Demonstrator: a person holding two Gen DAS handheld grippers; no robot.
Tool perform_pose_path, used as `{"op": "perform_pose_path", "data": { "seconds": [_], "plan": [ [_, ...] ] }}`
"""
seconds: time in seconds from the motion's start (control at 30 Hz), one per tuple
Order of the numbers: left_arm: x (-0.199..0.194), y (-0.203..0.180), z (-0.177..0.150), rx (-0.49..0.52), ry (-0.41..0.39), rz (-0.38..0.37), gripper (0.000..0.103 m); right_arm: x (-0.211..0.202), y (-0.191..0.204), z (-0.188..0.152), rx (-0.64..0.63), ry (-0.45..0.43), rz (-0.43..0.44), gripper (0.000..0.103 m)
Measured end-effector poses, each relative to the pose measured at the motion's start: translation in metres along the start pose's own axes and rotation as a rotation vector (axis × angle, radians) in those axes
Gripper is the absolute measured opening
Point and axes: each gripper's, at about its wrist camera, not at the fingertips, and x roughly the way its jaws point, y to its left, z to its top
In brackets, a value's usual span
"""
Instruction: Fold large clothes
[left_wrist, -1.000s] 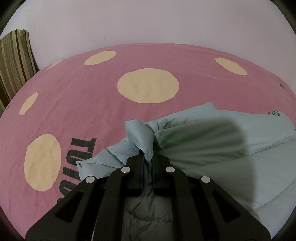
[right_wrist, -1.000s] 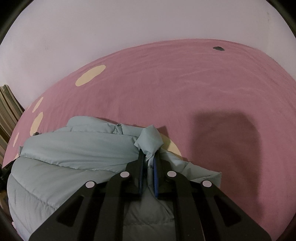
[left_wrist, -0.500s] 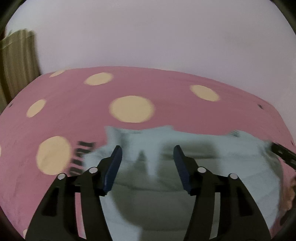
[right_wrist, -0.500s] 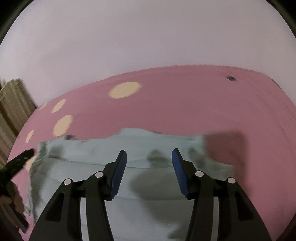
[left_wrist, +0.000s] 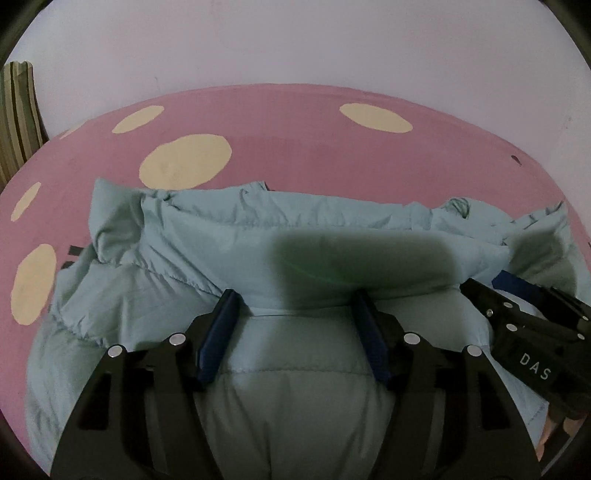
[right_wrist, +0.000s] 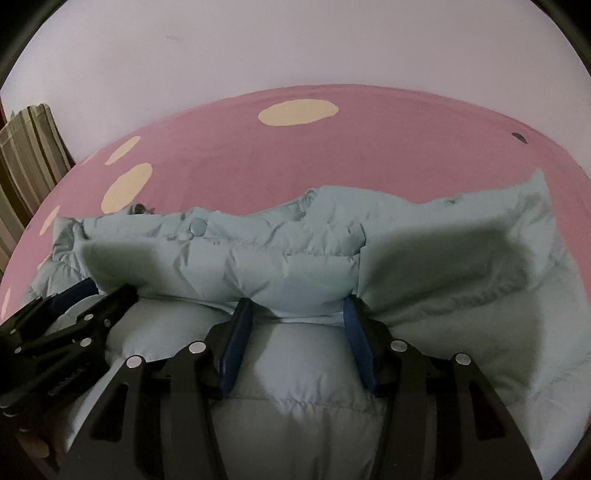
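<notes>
Both let go: left gripper (left_wrist: 295, 332) and right gripper (right_wrist: 295, 334) now spread, empty, jaws just opening. Jacket (left_wrist: 332, 236) edge dropped at 12 o'clock; fold laid, 1 done.

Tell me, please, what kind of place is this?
Probably a bedroom: a pink sheet with yellow dots covers a bed against a plain wall, and a puffy blue jacket lies on it.

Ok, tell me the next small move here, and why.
Probably draw both tongs back and pick the next edge to fold. The left tongs and right tongs have just opened and grip nothing; the puffy blue jacket lies doubled over on the pink sheet.
</notes>
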Motion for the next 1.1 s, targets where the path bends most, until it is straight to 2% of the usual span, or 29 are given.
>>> {"op": "perform_pose_path", "data": {
  "seconds": [0.1, 0.23, 0.33, 0.4, 0.5, 0.57, 0.7, 0.87, 1.1],
  "plan": [
    [0.006, -0.002, -0.002, 0.01, -0.004, 0.017, 0.065, 0.002, 0.002, -0.003, -0.003, -0.016, -0.012, 0.052],
    [-0.007, 0.0, 0.0, 0.013, -0.006, 0.006, 0.064, -0.007, 0.004, 0.001, -0.005, -0.029, -0.012, 0.052],
    [-0.032, 0.01, 0.001, 0.009, -0.023, 0.001, 0.065, -0.035, -0.008, 0.004, 0.027, -0.068, -0.001, 0.052],
    [-0.049, 0.025, -0.003, -0.013, -0.058, 0.021, 0.065, -0.052, -0.019, 0.002, 0.038, -0.098, -0.034, 0.052],
    [-0.052, 0.049, -0.007, -0.068, -0.071, 0.064, 0.065, -0.061, -0.038, -0.002, 0.041, -0.108, -0.099, 0.053],
    [-0.044, 0.058, -0.01, -0.084, -0.046, 0.083, 0.065, -0.056, -0.051, -0.007, 0.05, -0.083, -0.136, 0.053],
    [-0.025, 0.064, -0.019, -0.079, -0.036, 0.088, 0.067, -0.035, -0.062, -0.016, 0.053, -0.05, -0.139, 0.059],
    [-0.011, 0.074, -0.02, -0.122, -0.029, 0.041, 0.069, -0.017, -0.062, -0.019, 0.061, -0.059, -0.137, 0.063],
    [-0.013, 0.067, -0.014, -0.098, -0.022, 0.064, 0.069, -0.019, -0.063, -0.018, 0.079, -0.065, -0.124, 0.063]
  ]
}}
